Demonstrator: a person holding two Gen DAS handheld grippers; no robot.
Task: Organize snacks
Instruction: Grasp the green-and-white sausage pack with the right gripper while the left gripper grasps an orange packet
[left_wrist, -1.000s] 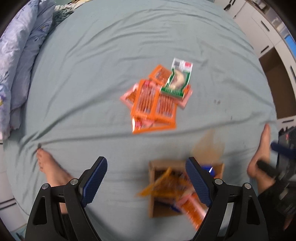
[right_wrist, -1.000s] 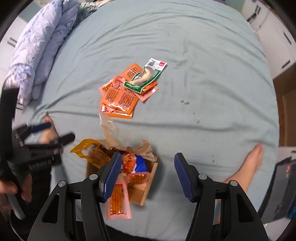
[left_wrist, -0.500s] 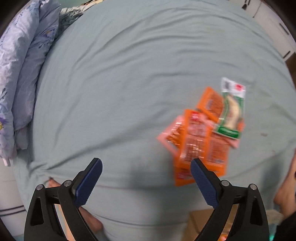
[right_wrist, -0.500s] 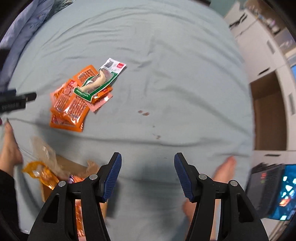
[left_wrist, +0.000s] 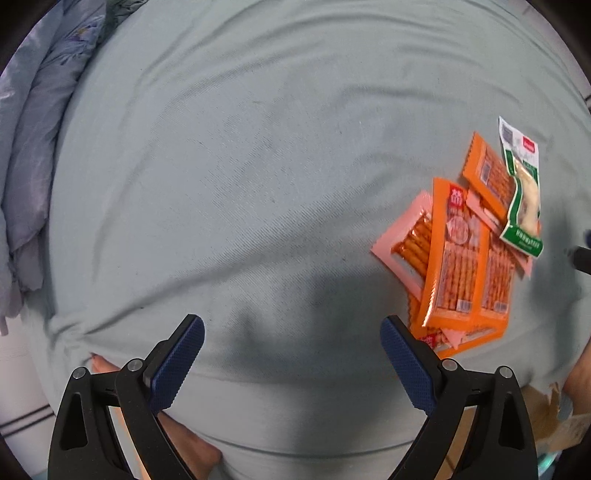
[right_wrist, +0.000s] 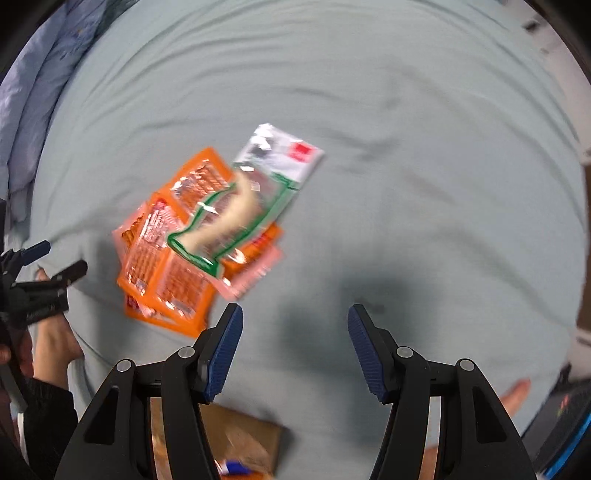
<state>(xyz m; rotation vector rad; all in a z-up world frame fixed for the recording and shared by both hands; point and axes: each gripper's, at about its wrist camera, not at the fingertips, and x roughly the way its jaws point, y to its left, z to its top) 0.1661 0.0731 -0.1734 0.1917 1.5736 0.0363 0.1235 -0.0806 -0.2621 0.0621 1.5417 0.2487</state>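
A pile of orange snack packets (left_wrist: 460, 258) lies on the pale green bed sheet (left_wrist: 258, 166), with a green-and-white packet (left_wrist: 522, 192) across its top right. My left gripper (left_wrist: 291, 354) hangs open over bare sheet, left of the pile, with nothing between its fingers. In the right wrist view the same orange packets (right_wrist: 166, 266) and green-and-white packet (right_wrist: 243, 206) lie up and left of my right gripper (right_wrist: 293, 343), which is open and holds nothing. The left gripper's tips (right_wrist: 48, 262) show at that view's left edge.
A brown cardboard box (right_wrist: 240, 439) with snacks inside sits under the right gripper's fingers. A rumpled blue duvet (left_wrist: 26, 147) lies along the left side. A person's bare feet (right_wrist: 55, 336) (right_wrist: 515, 397) rest on the sheet's near edge. A dark device (right_wrist: 565, 424) is at lower right.
Both grippers sank toward the bed. The box slid out of the left wrist view and the pile went right; in the right wrist view the pile grew larger and nearer.
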